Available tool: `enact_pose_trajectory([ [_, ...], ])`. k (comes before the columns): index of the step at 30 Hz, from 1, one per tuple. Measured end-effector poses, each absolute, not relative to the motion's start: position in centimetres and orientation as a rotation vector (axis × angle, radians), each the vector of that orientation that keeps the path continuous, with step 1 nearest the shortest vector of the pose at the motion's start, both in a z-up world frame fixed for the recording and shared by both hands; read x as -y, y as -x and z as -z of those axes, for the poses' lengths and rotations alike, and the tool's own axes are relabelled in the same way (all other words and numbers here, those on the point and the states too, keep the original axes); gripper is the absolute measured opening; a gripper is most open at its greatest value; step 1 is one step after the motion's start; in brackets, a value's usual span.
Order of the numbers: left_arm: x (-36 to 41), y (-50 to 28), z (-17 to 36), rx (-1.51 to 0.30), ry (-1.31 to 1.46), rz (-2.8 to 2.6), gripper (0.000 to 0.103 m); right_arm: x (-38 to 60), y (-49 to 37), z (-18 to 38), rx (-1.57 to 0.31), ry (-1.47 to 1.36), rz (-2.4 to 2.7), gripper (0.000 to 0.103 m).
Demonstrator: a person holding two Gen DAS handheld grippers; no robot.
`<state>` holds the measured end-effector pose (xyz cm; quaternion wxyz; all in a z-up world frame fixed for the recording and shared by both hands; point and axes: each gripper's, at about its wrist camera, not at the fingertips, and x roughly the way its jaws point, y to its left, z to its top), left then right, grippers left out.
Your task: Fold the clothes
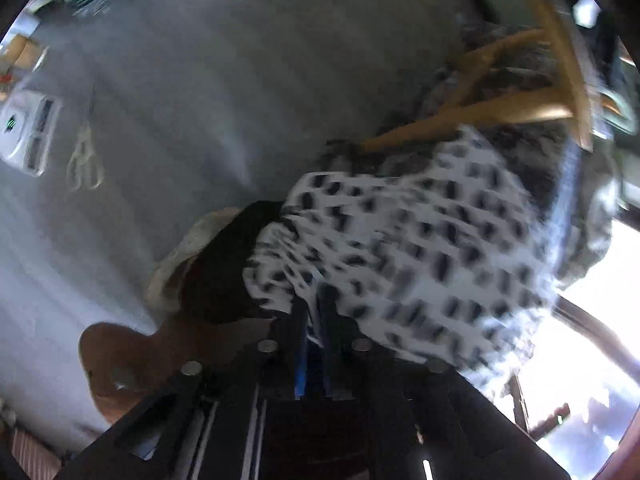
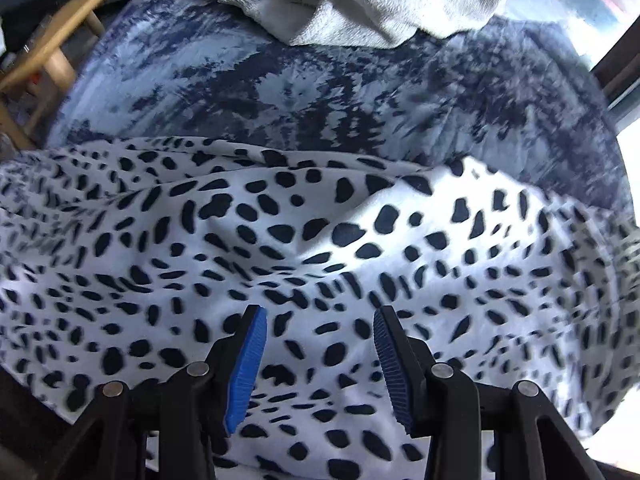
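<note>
Daylight pours in from a window (image 1: 600, 320) at the right, blown out to white glare. The left wrist view is heavily motion-blurred, smearing the spotted cloth (image 1: 400, 240); the right wrist view is sharper. Both bend and darken at the edges.

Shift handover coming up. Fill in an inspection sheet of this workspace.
Surface: blue-and-white tie-dye cloth spread under the clothes.
Job's things: white garment with dark spots, rumpled, not yet folded; grey garment heaped beyond it.
Clutter: white scissors and a white device on the grey floor.
Grippers: left gripper has its jaws nearly together with spotted fabric between them; whether they pinch it cannot be told. Right gripper is open above the spotted garment, holding nothing.
Cables: nothing seen.
Surroundings: wooden chair legs; bright window.
</note>
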<state>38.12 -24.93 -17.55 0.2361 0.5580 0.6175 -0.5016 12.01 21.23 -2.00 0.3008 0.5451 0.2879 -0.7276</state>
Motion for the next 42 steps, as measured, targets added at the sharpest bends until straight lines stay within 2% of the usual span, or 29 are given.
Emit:
enact_pose_trajectory([
  [3,25.4,-38.1,16.8,-1.571,-1.526,1.326,0.016,-21.2,-12.4,2.0,-0.838,-1.429,1.957,0.047],
  [6,25.6,-37.2,12.9,-1.388,-1.484,1.41,0.022,-21.7,-12.3,2.0,-0.858,-1.434,1.976,0.047],
  [8,24.8,-34.5,9.7,-1.316,-1.491,1.565,0.04,-22.4,-11.9,2.0,-0.848,-1.445,1.993,0.047],
  [11,23.3,-30.3,4.9,-1.199,-1.498,1.793,0.061,-23.5,-11.0,1.8,-0.802,-1.47,2.025,0.047],
  [13,20.2,-25.8,2.1,-1.093,-1.565,1.971,0.065,-24.6,-10.1,1.6,-0.758,-1.489,2.058,0.047],
  [16,15.0,-19.4,-0.5,-0.941,-1.692,2.196,0.067,-26.9,-8.8,1.0,-0.64,-1.518,2.111,0.047],
  [21,3.4,-10.0,-3.6,-0.584,-1.895,2.541,0.067,-33.4,-6.7,-0.2,-0.241,-1.572,2.213,0.047],
  [24,-3.1,-7.2,-4.6,-0.38,-1.947,2.681,0.067,-39.1,-6.1,-0.4,0.147,-1.57,2.259,0.053],
  [26,-6.8,-5.5,-5.0,-0.284,-1.992,2.766,0.067,-42.6,-6.2,-0.1,0.41,-1.54,2.25,0.054],
  [28,-9.9,-3.6,-5.0,-0.247,-2.055,2.82,0.067,-46.1,-6.5,0.6,0.66,-1.494,2.231,0.054],
  [33,-14.3,1.1,-5.7,-0.268,-2.127,2.867,0.067,-51.7,-7.4,3.9,1.097,-1.448,2.19,0.063],
  [37,-16.8,4.4,-5.7,-0.258,-2.175,2.841,0.069,-54.5,-8.0,7.4,1.359,-1.418,2.128,0.066],
  [39,-17.8,5.9,-5.2,-0.279,-2.225,2.797,0.07,-55.2,-8.0,8.9,1.439,-1.399,2.099,0.076],
  [42,-18.9,8.1,-4.3,-0.318,-2.301,2.719,0.07,-55.8,-7.7,11.1,1.56,-1.336,2.021,0.078],
])
